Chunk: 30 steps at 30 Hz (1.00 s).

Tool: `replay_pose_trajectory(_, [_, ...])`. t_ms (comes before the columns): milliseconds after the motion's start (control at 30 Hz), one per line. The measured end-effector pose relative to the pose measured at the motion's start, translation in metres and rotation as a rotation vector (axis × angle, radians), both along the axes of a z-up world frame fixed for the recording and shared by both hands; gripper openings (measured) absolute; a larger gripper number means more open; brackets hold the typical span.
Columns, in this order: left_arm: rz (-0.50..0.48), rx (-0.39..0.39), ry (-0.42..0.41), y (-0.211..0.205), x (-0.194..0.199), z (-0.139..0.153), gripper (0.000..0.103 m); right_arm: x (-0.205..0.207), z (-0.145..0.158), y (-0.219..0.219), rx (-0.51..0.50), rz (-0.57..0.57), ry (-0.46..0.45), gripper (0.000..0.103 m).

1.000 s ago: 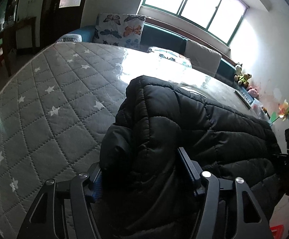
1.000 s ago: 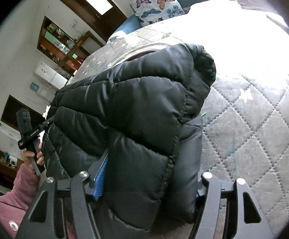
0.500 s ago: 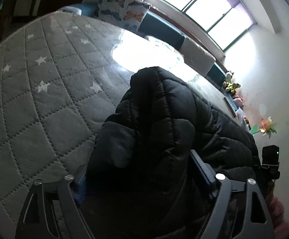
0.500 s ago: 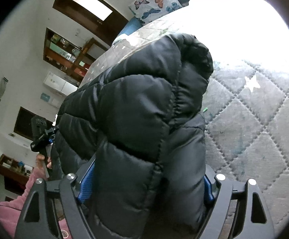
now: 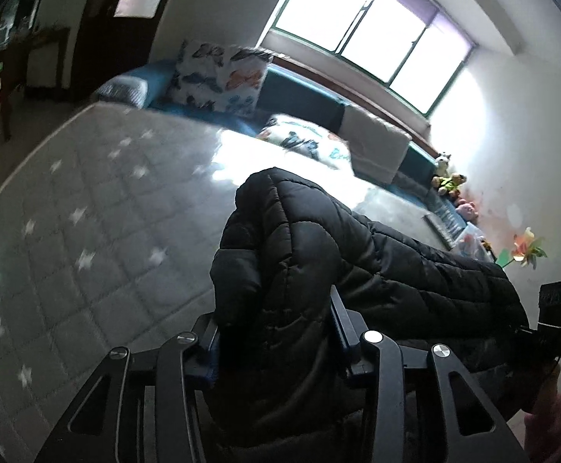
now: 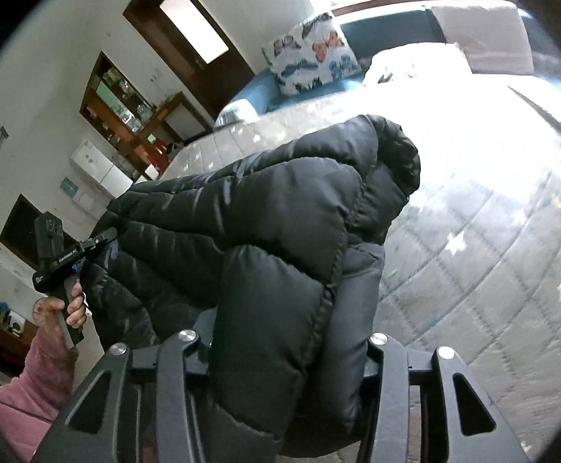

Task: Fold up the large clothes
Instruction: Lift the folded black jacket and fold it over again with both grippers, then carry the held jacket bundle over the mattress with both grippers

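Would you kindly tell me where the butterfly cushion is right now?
The butterfly cushion leans on the teal sofa beyond the mattress, upper centre in both views.

The black jacket (image 5: 319, 270) hides both claws' pads – its lower hem runs off the frame; the mattress (image 5: 87, 231) beside it is perhaps motion-blurred.

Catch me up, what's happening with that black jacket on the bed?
A person in a pink sleeve holds a gripper in each hand, folding a black puffer jacket over a grey star-quilted mattress. The left gripper and the right gripper each have a thick bunch of the jacket between their jaws, which are closing on it. The jacket spans between them, with its far part hanging toward the mattress.
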<state>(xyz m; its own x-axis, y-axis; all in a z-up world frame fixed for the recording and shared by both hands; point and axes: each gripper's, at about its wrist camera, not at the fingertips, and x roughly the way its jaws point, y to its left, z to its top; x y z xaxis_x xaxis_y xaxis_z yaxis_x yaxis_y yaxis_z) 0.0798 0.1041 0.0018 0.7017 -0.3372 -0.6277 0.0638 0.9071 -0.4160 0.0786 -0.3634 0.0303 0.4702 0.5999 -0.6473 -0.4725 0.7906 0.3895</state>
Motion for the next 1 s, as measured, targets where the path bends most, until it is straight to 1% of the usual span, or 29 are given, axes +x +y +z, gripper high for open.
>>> replay_pose_trajectory(133, [-0.049,-0.004,-0.03,-0.034,0.032,0.034,0.046,0.004,0.032,-0.022,0.001,-0.051,-0.073,0.049])
replay_pose_trajectory(300, [-0.125,-0.017,-0.04,-0.091,0.092,0.067,0.046,0.017,0.062,-0.052,-0.03,-0.117,-0.154,0.049])
replay_pose_trajectory(433, [-0.17,-0.021,-0.048,-0.141,0.141,0.085,0.046,0.039,0.078,-0.082,-0.03,-0.186,-0.184,0.049])
replay_pose_trajectory(533, [-0.193,-0.027,-0.044,-0.172,0.175,0.088,0.046,0.058,0.081,-0.106,-0.035,-0.231,-0.195,0.049])
replay_pose_trajectory(600, [-0.209,-0.027,-0.034,-0.196,0.198,0.086,0.046,0.072,0.079,-0.122,-0.038,-0.257,-0.194,0.049])
replay_pose_trajectory(733, [-0.225,-0.02,0.023,-0.231,0.24,0.06,0.045,0.099,0.061,-0.145,-0.042,-0.302,-0.16,0.049])
replay_pose_trajectory(767, [-0.226,-0.013,0.044,-0.239,0.249,0.05,0.045,0.109,0.049,-0.15,-0.047,-0.313,-0.135,0.049])
replay_pose_trajectory(800, [-0.227,0.002,0.064,-0.247,0.257,0.04,0.046,0.116,0.044,-0.153,-0.046,-0.319,-0.12,0.049])
replay_pose_trajectory(867, [-0.228,0.021,0.095,-0.254,0.265,0.02,0.046,0.13,0.022,-0.158,-0.048,-0.331,-0.073,0.049])
replay_pose_trajectory(900, [-0.228,0.033,0.108,-0.255,0.266,0.009,0.046,0.136,0.011,-0.16,-0.053,-0.339,-0.052,0.05])
replay_pose_trajectory(967, [-0.227,0.051,0.125,-0.257,0.271,-0.008,0.046,0.142,-0.003,-0.163,-0.066,-0.352,-0.029,0.054])
replay_pose_trajectory(1000, [-0.227,0.05,0.13,-0.255,0.274,-0.015,0.047,0.144,-0.007,-0.164,-0.07,-0.355,-0.021,0.06])
